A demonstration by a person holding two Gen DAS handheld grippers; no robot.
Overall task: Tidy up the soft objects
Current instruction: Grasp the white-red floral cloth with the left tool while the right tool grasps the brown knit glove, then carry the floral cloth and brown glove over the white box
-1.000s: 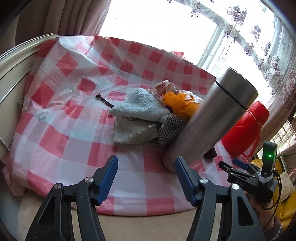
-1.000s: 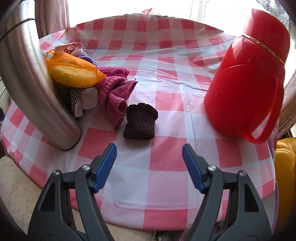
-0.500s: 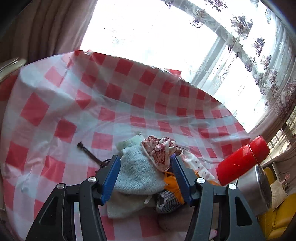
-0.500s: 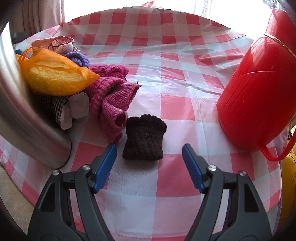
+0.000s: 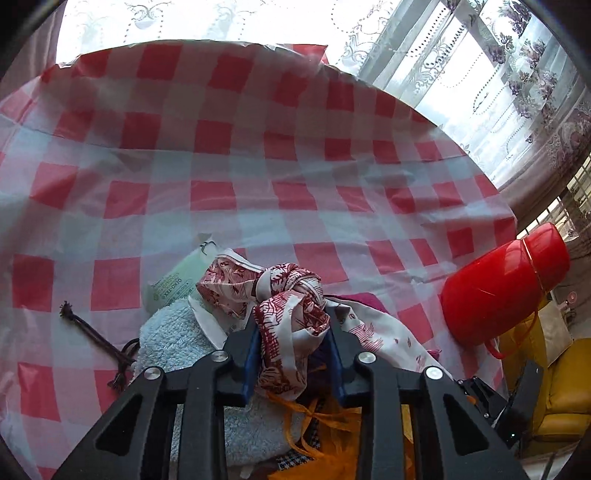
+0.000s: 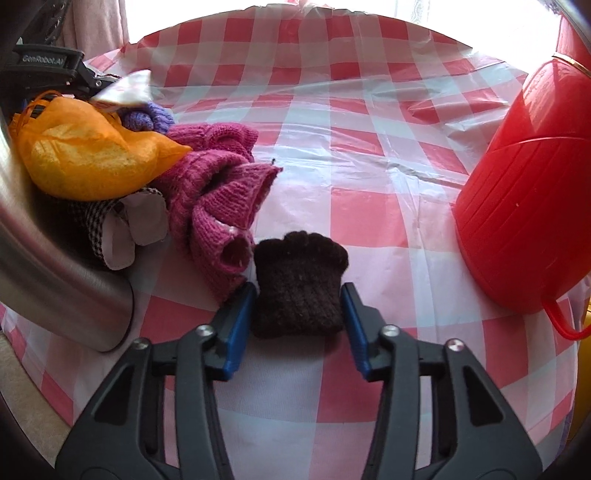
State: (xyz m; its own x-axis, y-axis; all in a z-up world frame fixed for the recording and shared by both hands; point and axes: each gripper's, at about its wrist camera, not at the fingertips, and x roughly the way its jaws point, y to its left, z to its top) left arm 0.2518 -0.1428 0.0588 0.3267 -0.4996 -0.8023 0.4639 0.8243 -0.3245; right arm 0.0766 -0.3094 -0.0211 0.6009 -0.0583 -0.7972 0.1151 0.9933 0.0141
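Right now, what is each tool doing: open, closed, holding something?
Left tool: jaws have just been closing, pressed on the red-and-white printed cloth.
Right tool: jaws have just been closing around the dark brown knit piece; grip cannot be told.

Strong daylight pours in from the window (image 5: 229, 18) behind the worktop (image 5: 295, 177), blown out to white in both views. The plastic checked tablecloth (image 6: 369, 155) shows soft sheen and faint creases. Shadows under the cloths are mild. Fisheye bending curves the edges, with dark corners; focus is fairly sharp throughout.
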